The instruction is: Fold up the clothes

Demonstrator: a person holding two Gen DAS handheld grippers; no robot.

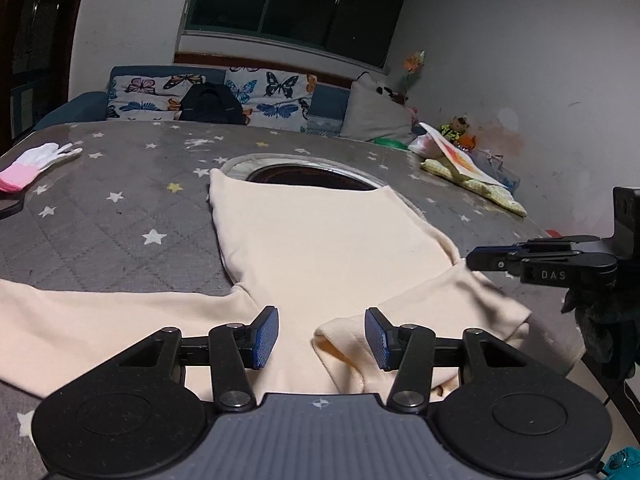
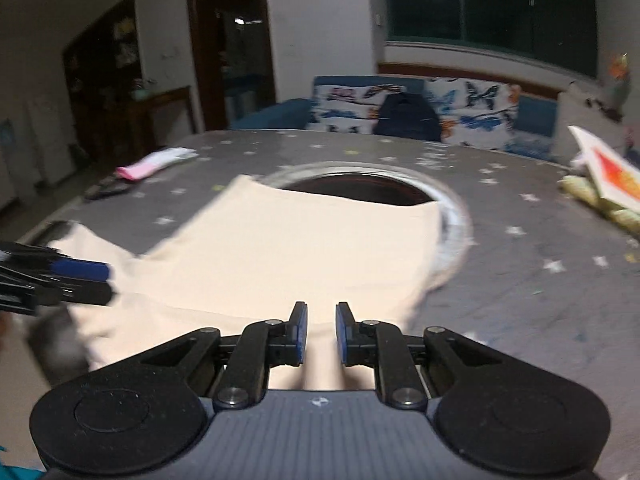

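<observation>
cream shirt point(image 1: 320, 240) lay flat on star-print tabletop point(image 1: 100, 208), hem over round hole point(image 1: 308, 176). left gripper point(image 1: 322, 338) jaws spread above folded sleeve point(image 1: 432, 320). right gripper point(image 2: 321, 334) jaws slightly apart over shirt, gripping nothing. white-pink glove point(image 1: 32, 164) well apart.

The room is lit dimly from above by a round ceiling lamp, seen mirrored in the dark window point(image 1: 296, 4); the left wrist view is rendered sharp; the right wrist view is smeared by motion blur; straight lines are bowed and corners blackened by the fisheye.
</observation>
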